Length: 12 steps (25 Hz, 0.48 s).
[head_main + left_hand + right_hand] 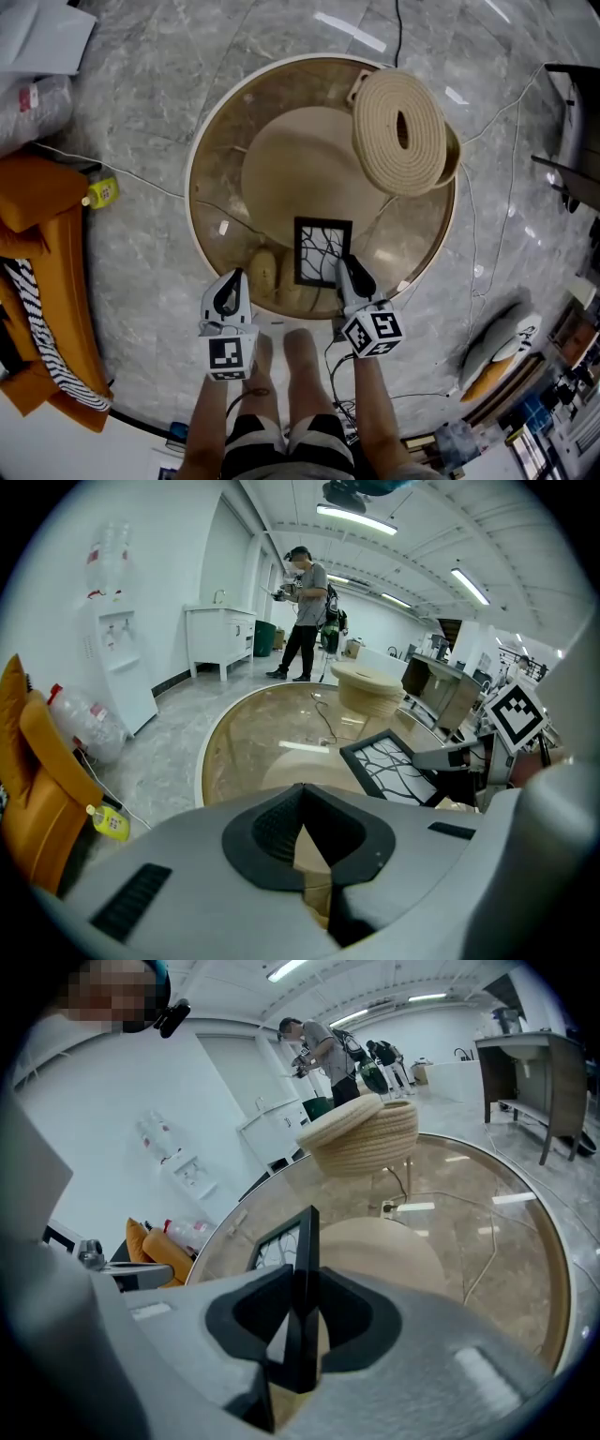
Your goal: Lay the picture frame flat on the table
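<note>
Right gripper point(345, 272) clamped on black picture frame point(322, 251), hiding its lower right corner; left gripper point(230, 292) closed, empty, at round table point(208, 141) rim.

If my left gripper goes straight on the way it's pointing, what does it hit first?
Most likely the glass table: the left gripper points low across its bare top, with the picture frame right of that line. Depth is hard to judge.
</note>
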{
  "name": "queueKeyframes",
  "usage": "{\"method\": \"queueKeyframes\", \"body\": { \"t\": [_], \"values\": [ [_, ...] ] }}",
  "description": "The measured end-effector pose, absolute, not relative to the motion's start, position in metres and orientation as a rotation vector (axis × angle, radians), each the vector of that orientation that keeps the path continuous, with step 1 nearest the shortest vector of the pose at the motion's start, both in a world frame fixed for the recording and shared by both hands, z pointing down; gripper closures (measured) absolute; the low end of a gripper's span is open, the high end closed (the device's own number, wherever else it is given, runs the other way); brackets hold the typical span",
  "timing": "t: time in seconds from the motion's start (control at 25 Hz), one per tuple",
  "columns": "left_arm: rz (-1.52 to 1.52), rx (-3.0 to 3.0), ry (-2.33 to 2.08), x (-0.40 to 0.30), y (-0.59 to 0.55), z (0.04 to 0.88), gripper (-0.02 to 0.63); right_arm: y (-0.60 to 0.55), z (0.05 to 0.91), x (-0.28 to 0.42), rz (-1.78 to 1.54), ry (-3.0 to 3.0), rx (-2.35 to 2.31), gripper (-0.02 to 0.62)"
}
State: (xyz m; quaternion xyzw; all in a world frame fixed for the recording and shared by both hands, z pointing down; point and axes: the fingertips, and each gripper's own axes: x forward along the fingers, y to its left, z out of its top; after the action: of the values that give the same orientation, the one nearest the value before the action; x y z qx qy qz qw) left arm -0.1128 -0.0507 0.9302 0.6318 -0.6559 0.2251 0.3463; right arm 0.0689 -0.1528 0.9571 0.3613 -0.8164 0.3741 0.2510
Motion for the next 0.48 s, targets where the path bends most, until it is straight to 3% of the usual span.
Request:
{"method": "queueKeyframes", "body": {
  "t": [0.48],
  "values": [
    [0.594, 1.638, -1.673, -0.106, -0.051, 0.938, 0.588, -0.155, 0.976, 0.077, 1.041, -2.184, 1.011, 0.512]
  ]
}}
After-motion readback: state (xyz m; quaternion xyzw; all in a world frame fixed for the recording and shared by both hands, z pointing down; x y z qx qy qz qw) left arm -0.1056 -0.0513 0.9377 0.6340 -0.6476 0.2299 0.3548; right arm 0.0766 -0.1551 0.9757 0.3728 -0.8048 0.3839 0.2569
